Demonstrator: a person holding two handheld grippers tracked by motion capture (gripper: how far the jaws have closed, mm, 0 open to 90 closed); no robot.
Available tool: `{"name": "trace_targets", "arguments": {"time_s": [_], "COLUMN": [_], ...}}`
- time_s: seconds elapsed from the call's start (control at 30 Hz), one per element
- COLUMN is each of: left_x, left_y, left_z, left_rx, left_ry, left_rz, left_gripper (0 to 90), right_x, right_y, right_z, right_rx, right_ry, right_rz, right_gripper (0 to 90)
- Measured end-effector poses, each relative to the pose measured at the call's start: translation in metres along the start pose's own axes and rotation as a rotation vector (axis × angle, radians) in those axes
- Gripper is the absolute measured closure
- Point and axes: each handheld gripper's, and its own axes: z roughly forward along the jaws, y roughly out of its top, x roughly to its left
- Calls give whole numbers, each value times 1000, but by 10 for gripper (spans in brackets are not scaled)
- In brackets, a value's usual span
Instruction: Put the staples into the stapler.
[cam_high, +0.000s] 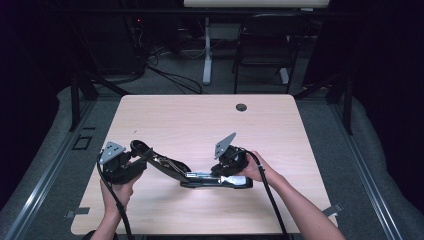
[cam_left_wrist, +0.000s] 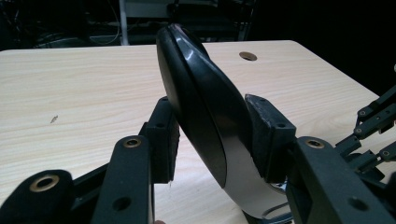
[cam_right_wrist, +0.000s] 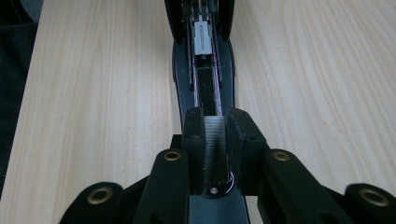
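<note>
A black stapler (cam_high: 200, 176) lies opened near the table's front edge, its base (cam_high: 235, 183) flat on the wood. Its glossy top cover (cam_left_wrist: 201, 102) is swung up and to the left, and my left gripper (cam_high: 137, 153) is shut on that cover's end. In the left gripper view the jaws of my left gripper (cam_left_wrist: 212, 135) press both sides of the cover. My right gripper (cam_right_wrist: 215, 128) is shut on a ribbed silver staple strip (cam_right_wrist: 215, 144) held over the open magazine channel (cam_right_wrist: 205, 84), where a white pusher (cam_right_wrist: 201, 37) sits farther along. My right gripper (cam_high: 223, 172) stands over the base.
The light wooden table (cam_high: 200, 120) has a cable hole (cam_high: 241, 107) near its far edge. Beyond it stand a black chair (cam_high: 265, 45), a white desk leg (cam_high: 206, 55) and loose cables on the floor. Both cables trail off the front edge.
</note>
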Motion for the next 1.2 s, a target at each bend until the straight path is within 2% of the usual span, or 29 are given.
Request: {"name": "trace_targets", "arguments": {"time_s": [0.37, 1.2], "left_x": [-1, 0], "left_y": [0, 0], "left_z": [0, 0], "left_rx": [-1, -6], "left_ry": [1, -9], "left_rz": [2, -3], "left_gripper": [571, 572], "right_x": [5, 3], "right_y": [3, 3], "right_z": [3, 2], "right_rx": [41, 46], "right_ry": [-25, -16], "right_rz": [-40, -19], "right_gripper": [778, 770]}}
